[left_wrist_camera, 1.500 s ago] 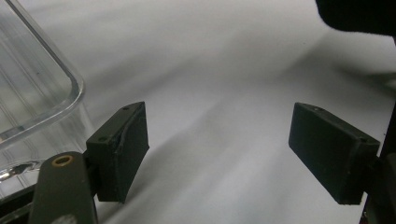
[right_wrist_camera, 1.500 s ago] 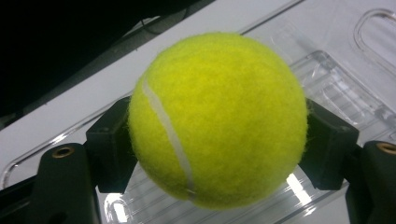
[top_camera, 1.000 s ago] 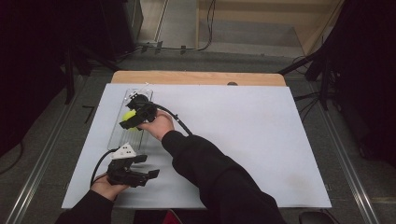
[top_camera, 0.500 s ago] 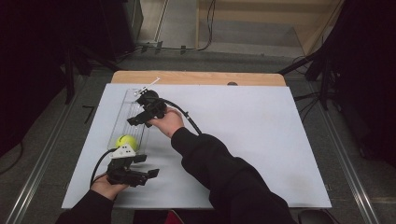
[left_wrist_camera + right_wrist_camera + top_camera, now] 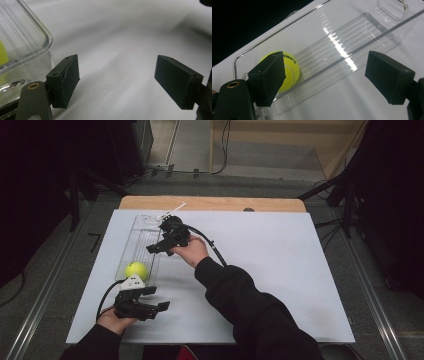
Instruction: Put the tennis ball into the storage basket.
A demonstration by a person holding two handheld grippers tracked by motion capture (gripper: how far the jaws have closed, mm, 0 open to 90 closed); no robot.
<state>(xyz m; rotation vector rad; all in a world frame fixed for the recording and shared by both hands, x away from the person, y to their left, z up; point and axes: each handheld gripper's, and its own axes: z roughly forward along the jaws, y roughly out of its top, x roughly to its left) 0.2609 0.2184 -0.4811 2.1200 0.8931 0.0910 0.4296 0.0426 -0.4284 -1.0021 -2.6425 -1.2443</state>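
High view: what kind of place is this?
Probably a lab or recording studio: a white-covered table ringed by black drapes, cables on the floor, metal rails alongside.

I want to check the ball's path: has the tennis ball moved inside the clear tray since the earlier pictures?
Yes. The tennis ball was at the clear tray's far end, between the right hand-held gripper's jaws; now it lies free at the near end, close to the left hand-held gripper.

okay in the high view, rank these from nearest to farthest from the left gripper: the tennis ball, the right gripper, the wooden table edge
From the left gripper:
1. Tennis ball, just beyond it, in the clear tray's near end.
2. Right gripper, farther up, over the tray.
3. Wooden table edge, at the far side.
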